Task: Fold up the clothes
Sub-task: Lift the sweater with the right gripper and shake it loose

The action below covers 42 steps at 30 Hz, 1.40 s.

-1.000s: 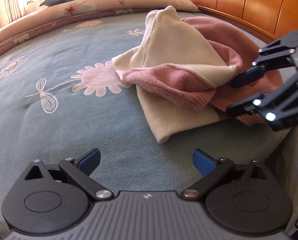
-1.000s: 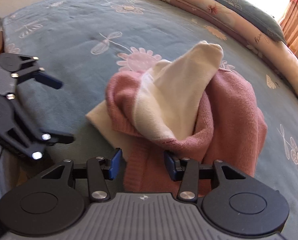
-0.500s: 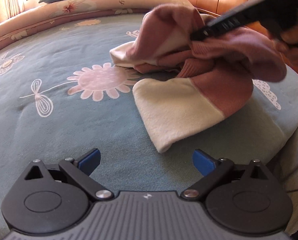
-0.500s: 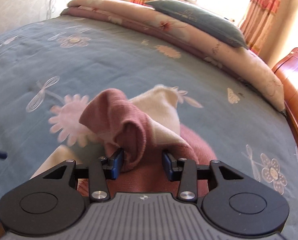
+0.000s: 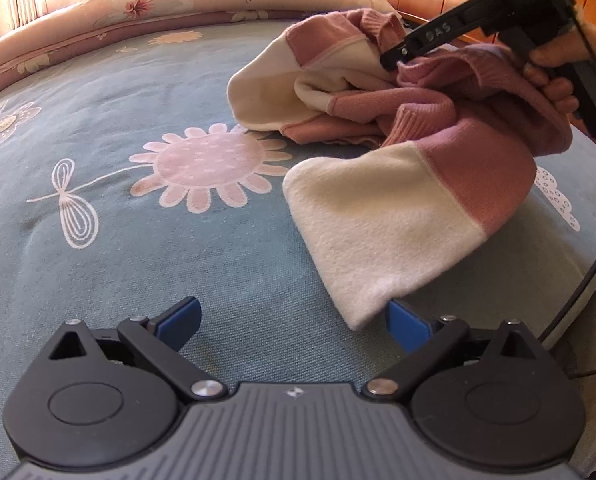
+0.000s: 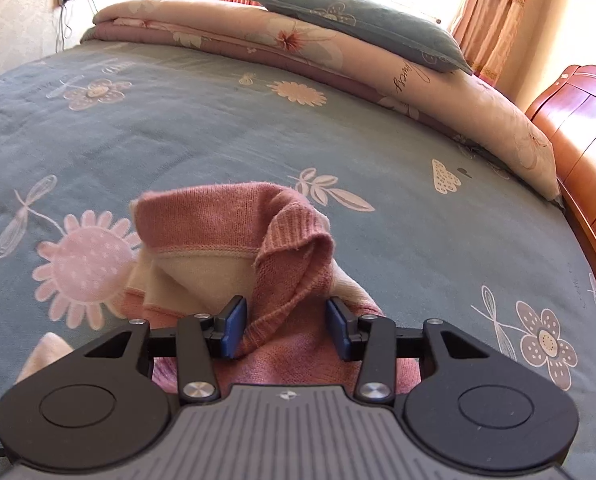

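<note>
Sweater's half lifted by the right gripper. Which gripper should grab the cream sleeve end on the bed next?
Left. The left gripper is open, and the cream sleeve end lies just ahead by its right finger. The right gripper already grips the sweater.

bedspread (image 5: 146, 264) open left, sweater (image 5: 398, 200) right

A home bedroom. A wide bed (image 6: 258, 128) wears a blue-grey floral bedspread, with a folded floral quilt (image 6: 438, 80) and teal pillow (image 6: 362, 24) at its far edge, a polished wooden headboard (image 6: 586, 120), and sunlit orange curtains (image 6: 494, 12).
</note>
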Available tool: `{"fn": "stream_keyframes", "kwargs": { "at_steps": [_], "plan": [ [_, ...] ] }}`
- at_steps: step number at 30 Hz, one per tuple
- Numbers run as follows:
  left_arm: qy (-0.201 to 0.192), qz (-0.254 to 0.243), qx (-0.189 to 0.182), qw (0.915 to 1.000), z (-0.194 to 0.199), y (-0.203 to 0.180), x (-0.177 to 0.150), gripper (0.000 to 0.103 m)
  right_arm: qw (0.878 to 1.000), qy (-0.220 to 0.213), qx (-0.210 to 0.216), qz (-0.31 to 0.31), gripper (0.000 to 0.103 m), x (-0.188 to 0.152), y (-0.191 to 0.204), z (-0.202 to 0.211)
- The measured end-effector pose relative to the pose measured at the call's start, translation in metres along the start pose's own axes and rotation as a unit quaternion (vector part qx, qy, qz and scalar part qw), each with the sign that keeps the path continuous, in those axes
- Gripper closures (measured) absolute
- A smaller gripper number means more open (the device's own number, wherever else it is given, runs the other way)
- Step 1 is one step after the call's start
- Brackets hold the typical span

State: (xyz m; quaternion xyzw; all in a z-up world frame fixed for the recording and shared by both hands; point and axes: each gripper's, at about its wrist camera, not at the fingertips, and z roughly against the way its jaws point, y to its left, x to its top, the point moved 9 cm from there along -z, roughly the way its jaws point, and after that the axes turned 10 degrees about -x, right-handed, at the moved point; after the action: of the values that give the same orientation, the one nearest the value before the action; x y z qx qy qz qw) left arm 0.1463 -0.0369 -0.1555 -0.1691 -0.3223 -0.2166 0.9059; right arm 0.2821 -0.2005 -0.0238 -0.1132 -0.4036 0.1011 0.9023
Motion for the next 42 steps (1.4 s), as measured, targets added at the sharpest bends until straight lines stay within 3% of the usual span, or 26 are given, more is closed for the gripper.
{"fn": "stream_keyframes", "kwargs": {
  "at_steps": [7,22,35,39,42],
  "plan": [
    [-0.011,-0.012,-0.006,0.9999,0.012,-0.014,0.003,0.005,0.999,-0.050,0.010,-0.001,0.046,0.002,-0.005,0.070],
    [-0.022,-0.045,-0.010,0.9987,0.036,-0.044,-0.007,0.005,0.992,-0.002,0.025,0.121,0.042,-0.088,0.053,0.118],
    [-0.040,-0.060,-0.003,0.9974,0.048,-0.041,-0.007,0.011,0.989,-0.013,-0.056,0.136,0.043,-0.111,0.043,0.122],
    [-0.032,-0.065,-0.004,0.9973,0.043,-0.039,-0.007,0.017,0.980,-0.022,-0.088,0.179,0.046,-0.112,0.045,0.114],
    [-0.024,-0.066,-0.001,0.9975,0.037,-0.034,-0.004,0.017,0.962,-0.043,-0.140,0.231,0.059,-0.113,0.045,0.104]
  ]
}}
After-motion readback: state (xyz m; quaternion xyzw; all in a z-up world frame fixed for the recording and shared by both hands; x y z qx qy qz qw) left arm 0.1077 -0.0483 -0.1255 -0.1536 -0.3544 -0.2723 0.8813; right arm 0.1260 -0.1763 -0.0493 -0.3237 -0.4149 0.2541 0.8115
